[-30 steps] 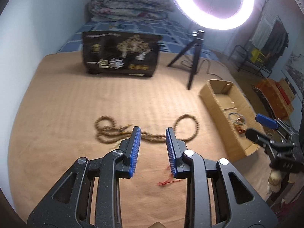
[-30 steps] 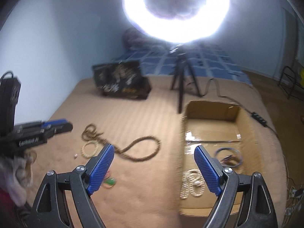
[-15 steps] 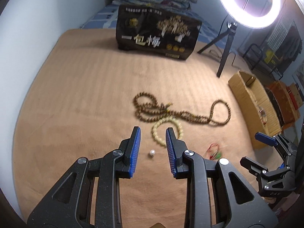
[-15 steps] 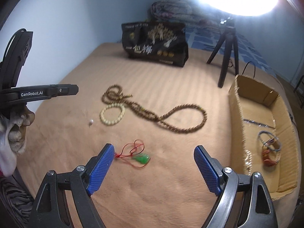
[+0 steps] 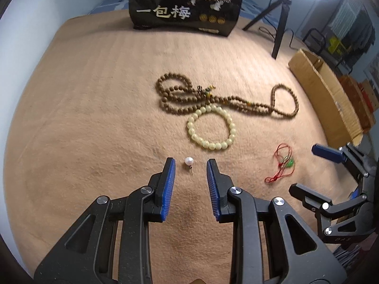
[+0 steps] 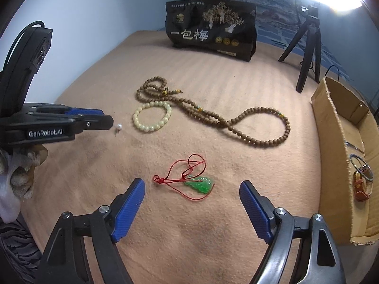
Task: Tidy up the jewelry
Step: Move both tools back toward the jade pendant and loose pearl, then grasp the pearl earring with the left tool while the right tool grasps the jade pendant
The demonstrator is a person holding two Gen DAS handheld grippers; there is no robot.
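Note:
On the tan blanket lie a small pearl earring (image 5: 189,160), a cream bead bracelet (image 5: 190,126), a long brown bead necklace (image 5: 180,111) and a green pendant on red cord (image 6: 200,184). My left gripper (image 5: 191,165) points down at the pearl, which sits at its fingertips between narrowly parted jaws, untouched. My right gripper (image 6: 192,184) hovers over the pendant with jaws wide and closing; the pendant lies just ahead between the tips, and the pads are clear of it. In the right wrist view the left gripper (image 6: 107,121) shows beside the pearl (image 6: 119,126).
A cardboard box (image 6: 331,127) at the right holds a brown-strap watch (image 6: 360,184) and a ring-shaped piece. A black printed bag (image 5: 187,4) and a ring light's tripod (image 5: 279,23) stand at the back. A gloved hand (image 6: 21,172) holds the left gripper.
Both grippers dropped toward the blanket. The left came down over the pearl earring. The right swung left from the box to the green pendant, its jaws narrowing slightly.

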